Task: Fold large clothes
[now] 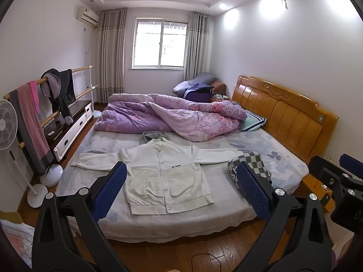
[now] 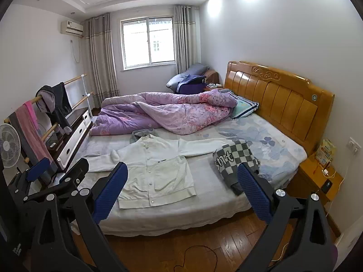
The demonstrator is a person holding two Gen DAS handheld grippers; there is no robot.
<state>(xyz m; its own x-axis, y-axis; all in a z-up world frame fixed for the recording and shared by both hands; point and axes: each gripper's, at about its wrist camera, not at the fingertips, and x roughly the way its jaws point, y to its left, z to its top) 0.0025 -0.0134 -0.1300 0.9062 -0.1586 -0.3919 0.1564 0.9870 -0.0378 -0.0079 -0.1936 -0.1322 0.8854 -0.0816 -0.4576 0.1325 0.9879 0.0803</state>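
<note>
A white button-up jacket [image 1: 168,176] [image 2: 156,170] lies flat, front up, on the bed [image 1: 204,222] [image 2: 204,201], both sleeves spread out sideways. My left gripper [image 1: 181,172] hangs open above the bed's near edge, short of the jacket's hem, holding nothing. My right gripper [image 2: 181,172] is open too, at a similar height to the right, and empty. Each gripper shows at the side of the other's view: the right gripper [image 1: 340,181] and the left gripper [image 2: 45,176].
A folded grey-and-white checked garment [image 1: 251,165] [image 2: 236,158] lies right of the jacket. A crumpled purple quilt [image 1: 172,117] [image 2: 163,113] fills the far half of the bed. A wooden headboard [image 1: 283,111], a nightstand [image 2: 317,176], a drying rack [image 1: 45,104], a fan [image 1: 6,124] and a floor cable [image 2: 199,256] surround the bed.
</note>
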